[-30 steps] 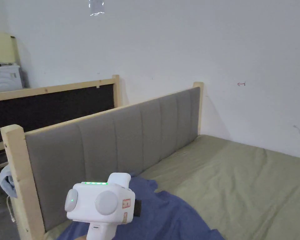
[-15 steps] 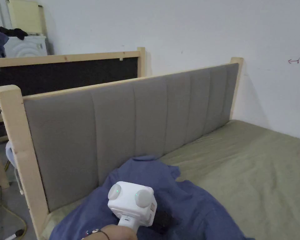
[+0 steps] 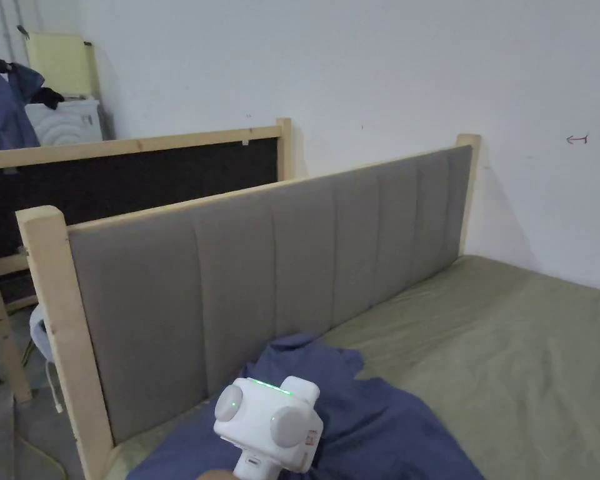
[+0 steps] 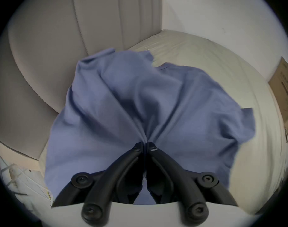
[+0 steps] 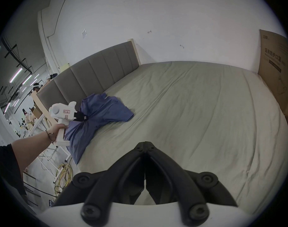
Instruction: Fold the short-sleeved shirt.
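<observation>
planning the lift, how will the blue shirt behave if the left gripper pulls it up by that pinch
Probably floppy: the blue shirt fans in folds from the left gripper. It likely hangs bunched, since it lies crumpled on the bed sheet. It seems light, thin cloth.

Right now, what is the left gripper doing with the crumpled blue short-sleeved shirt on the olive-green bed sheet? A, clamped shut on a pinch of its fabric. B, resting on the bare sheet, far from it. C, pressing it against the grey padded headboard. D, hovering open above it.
A: in the left gripper view the left gripper has both jaws closed on a gathered fold of the blue short-sleeved shirt, with creases fanning out from the pinch.
</observation>
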A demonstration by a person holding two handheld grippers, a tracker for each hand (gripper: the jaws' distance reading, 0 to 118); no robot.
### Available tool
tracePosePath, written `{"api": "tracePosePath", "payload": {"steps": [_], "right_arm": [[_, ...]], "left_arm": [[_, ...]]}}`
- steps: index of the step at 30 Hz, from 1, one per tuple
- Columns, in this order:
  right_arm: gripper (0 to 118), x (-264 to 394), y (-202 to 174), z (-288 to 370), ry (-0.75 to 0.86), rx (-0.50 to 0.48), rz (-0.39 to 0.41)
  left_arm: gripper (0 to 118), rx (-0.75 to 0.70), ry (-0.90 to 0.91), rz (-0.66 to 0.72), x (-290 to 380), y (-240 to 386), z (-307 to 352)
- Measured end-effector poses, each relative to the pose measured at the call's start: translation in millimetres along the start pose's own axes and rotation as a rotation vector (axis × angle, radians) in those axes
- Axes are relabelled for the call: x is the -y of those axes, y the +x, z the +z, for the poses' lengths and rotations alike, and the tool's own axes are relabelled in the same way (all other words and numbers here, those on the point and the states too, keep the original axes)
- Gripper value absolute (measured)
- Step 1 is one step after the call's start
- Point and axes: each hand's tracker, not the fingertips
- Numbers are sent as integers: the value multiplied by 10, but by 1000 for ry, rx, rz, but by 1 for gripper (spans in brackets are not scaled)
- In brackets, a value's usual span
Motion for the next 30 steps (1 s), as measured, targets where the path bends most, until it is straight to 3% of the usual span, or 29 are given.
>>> {"api": "tracePosePath", "payload": {"steps": [3, 6, 10, 17, 21, 24, 27, 30], "right_arm": [[0, -17, 83, 250, 48, 6, -38], [0, -14, 174, 554, 123, -20, -62], [0, -30, 279, 940, 186, -20, -83], [0, 0, 591, 1488, 297, 29, -169], [0, 84, 826, 1776, 369, 95, -194], [0, 183, 1012, 2001, 446, 169, -238], [0, 297, 1225, 2202, 486, 224, -256], [0, 431, 1418, 2284, 461, 285, -235]], "left_arm": [[1, -52, 145, -77, -147, 49, 607], [1, 19, 266, -13, -410, 121, 1356], [1, 41, 463, -206, -689, 623, 2451], [1, 383, 672, -329, -844, 2081, 3869], [1, 656, 683, -360, -750, 2905, 4159], [1, 757, 660, -446, -661, 3543, 4118], [1, 875, 505, -440, -526, 4138, 3781], [1, 867, 311, -454, -256, 4738, 3138]]}}
